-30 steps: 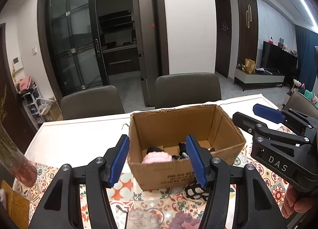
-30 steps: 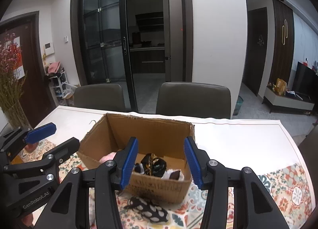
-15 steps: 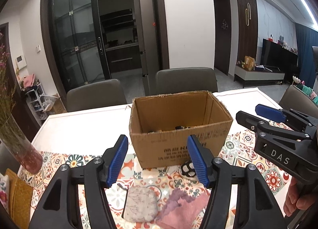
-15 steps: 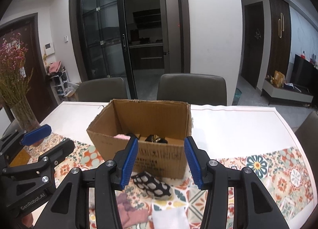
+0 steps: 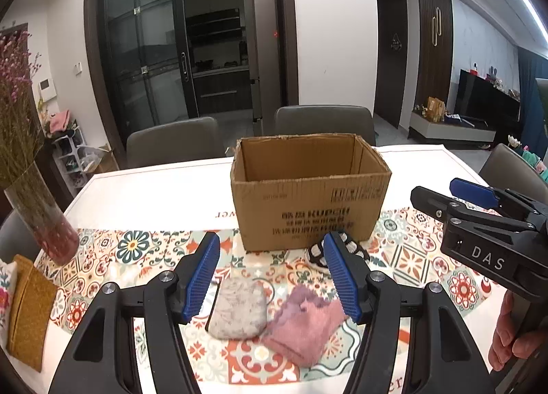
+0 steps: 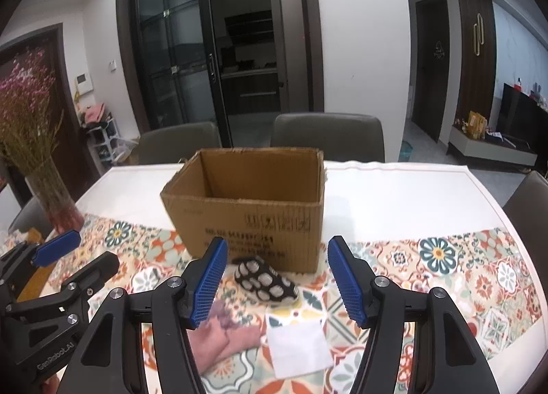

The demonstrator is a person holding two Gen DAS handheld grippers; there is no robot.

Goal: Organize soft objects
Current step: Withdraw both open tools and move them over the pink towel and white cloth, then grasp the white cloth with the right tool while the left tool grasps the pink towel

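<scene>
An open cardboard box (image 5: 308,195) stands on the patterned tablecloth; it also shows in the right wrist view (image 6: 253,209). In front of it lie a grey marbled pad (image 5: 239,308), a pink-purple cloth (image 5: 304,322), and a black-and-white spotted soft item (image 6: 265,279), partly hidden behind my finger in the left wrist view (image 5: 316,252). A white cloth (image 6: 298,347) lies near the right gripper. My left gripper (image 5: 272,277) is open and empty above the pad and cloth. My right gripper (image 6: 277,282) is open and empty above the spotted item.
A glass vase with dried pink flowers (image 5: 41,216) stands at the left. A mustard-yellow pouch (image 5: 27,308) lies at the table's left edge. Grey chairs (image 5: 322,123) stand behind the table. The right gripper (image 5: 486,229) shows at the right of the left view.
Both grippers have pulled back from over the box and dropped lower. The box now looks farther away, its contents are out of sight, and the soft items in front have come into view.
</scene>
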